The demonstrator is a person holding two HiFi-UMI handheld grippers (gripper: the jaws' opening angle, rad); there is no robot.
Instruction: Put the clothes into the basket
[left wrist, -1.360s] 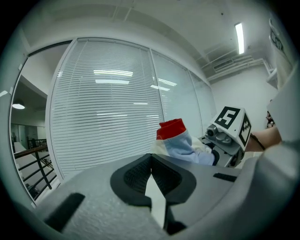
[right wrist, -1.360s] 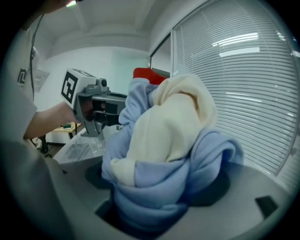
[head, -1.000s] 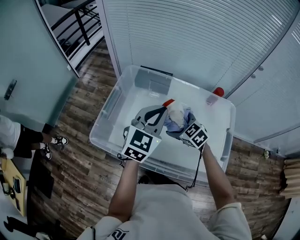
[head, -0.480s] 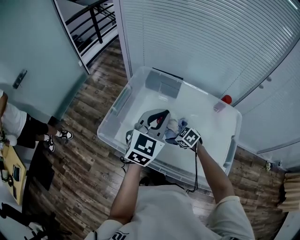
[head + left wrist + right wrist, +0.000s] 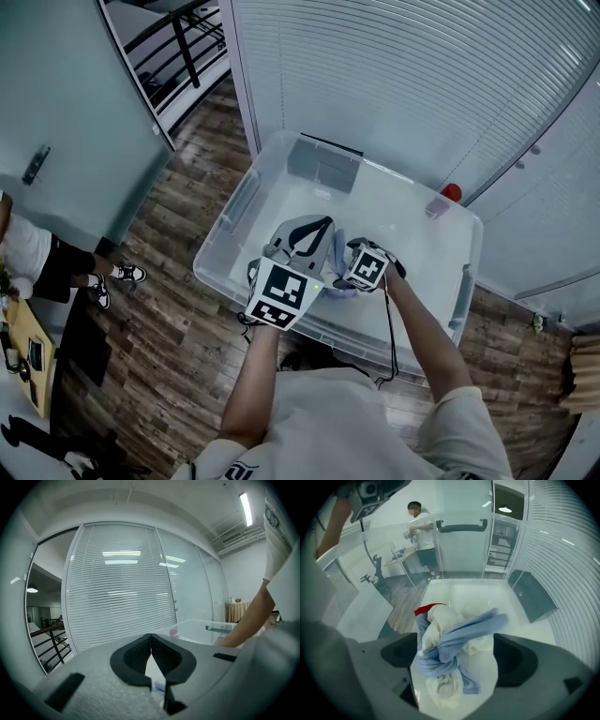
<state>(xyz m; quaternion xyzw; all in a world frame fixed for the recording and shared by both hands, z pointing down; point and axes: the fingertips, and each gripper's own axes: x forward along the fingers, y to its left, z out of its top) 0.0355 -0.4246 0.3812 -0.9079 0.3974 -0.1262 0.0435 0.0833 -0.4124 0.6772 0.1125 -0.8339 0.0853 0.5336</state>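
A knotted bundle of white and light-blue clothes (image 5: 452, 648) with a red edge lies low in the clear plastic basket (image 5: 228, 217). It sits between the jaws of my right gripper (image 5: 457, 641), which points steeply down into the basket. Those jaws have just been opening and stand wide, with white basket floor showing beside the bundle. In the head view the right gripper's marker cube (image 5: 367, 268) hides most of the bundle (image 5: 338, 287). My left gripper (image 5: 151, 638) is held about level over the basket's near side, shut, with nothing between its pads.
The basket stands on a wooden floor (image 5: 178, 319) against a glass wall with blinds (image 5: 394, 75). A red object (image 5: 452, 192) sits at its far right corner. A person (image 5: 33, 258) stands at the left, near a dark railing (image 5: 178, 47).
My right gripper has sunk into the basket with the bundle and tipped further down. The bundle, plainly seen before, is now mostly under the marker cube. The left gripper has barely shifted.
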